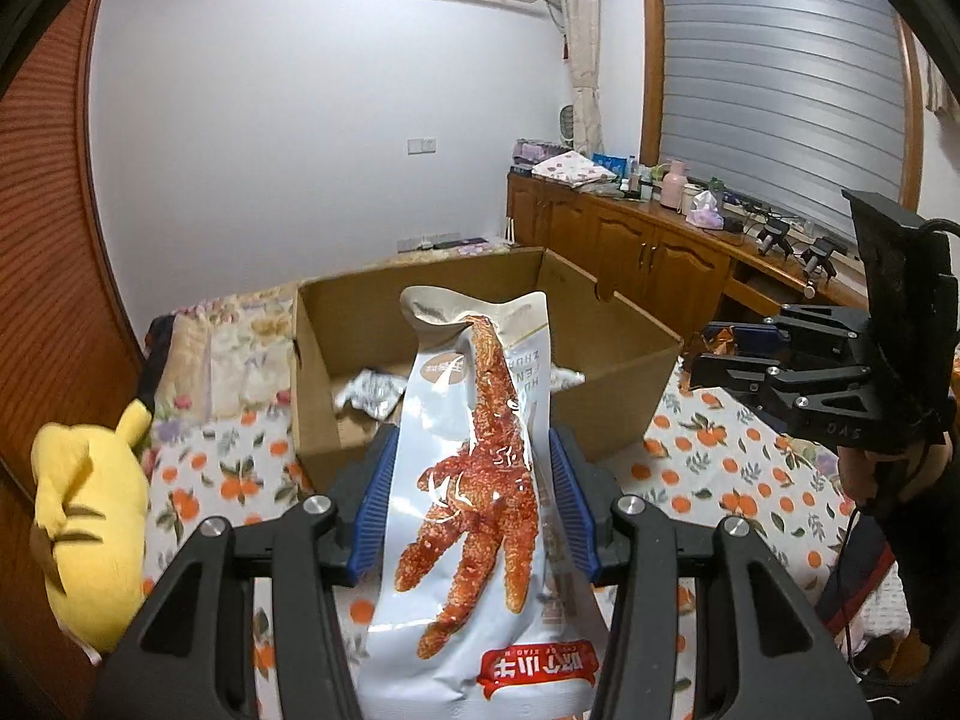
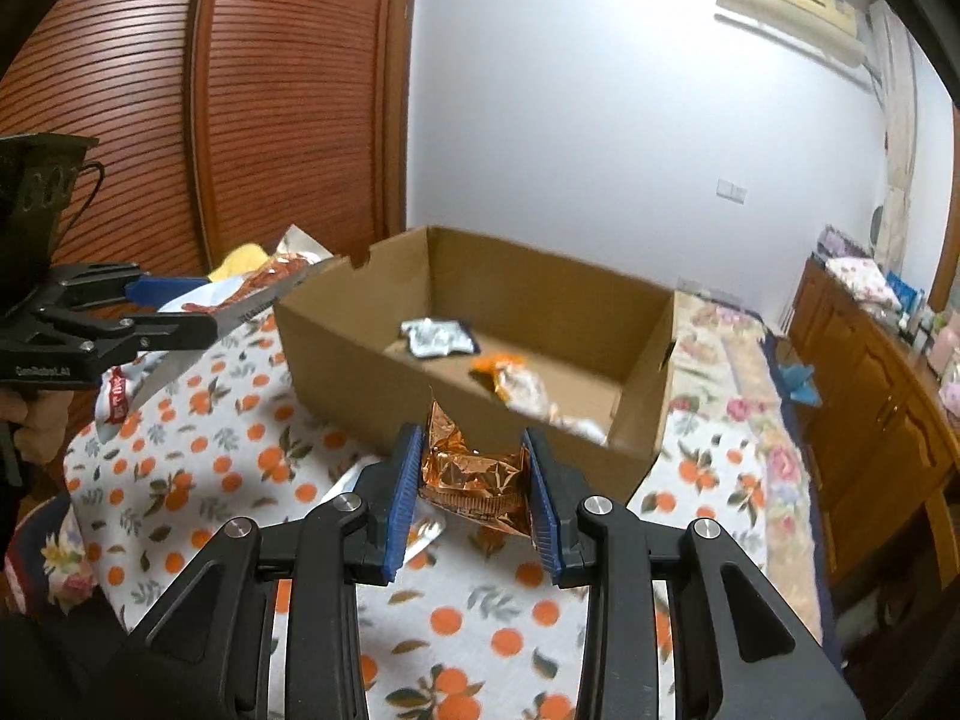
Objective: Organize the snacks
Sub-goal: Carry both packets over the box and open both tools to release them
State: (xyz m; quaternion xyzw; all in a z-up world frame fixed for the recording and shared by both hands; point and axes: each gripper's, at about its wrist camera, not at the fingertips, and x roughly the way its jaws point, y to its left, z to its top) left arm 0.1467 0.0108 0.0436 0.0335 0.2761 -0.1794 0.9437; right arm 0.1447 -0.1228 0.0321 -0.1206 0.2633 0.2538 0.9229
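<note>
My left gripper (image 1: 471, 480) is shut on a long pale-blue snack bag (image 1: 474, 510) printed with a red chicken foot, held upright just before the near wall of an open cardboard box (image 1: 618, 354). My right gripper (image 2: 474, 486) is shut on a crinkled copper-orange snack packet (image 2: 474, 474), just short of the box's near wall (image 2: 360, 372). Inside the box lie a silver packet (image 2: 435, 337) and an orange-and-white packet (image 2: 519, 384). Each gripper shows in the other's view: the right one (image 1: 708, 354) and the left one (image 2: 174, 312).
The box sits on a bed with an orange-print sheet (image 2: 240, 468). A yellow plush toy (image 1: 90, 522) lies at the left. A white wrapper (image 2: 420, 534) lies under my right gripper. Wooden cabinets (image 1: 648, 252) with clutter line the right wall. A wooden wardrobe (image 2: 240, 108) stands on the left.
</note>
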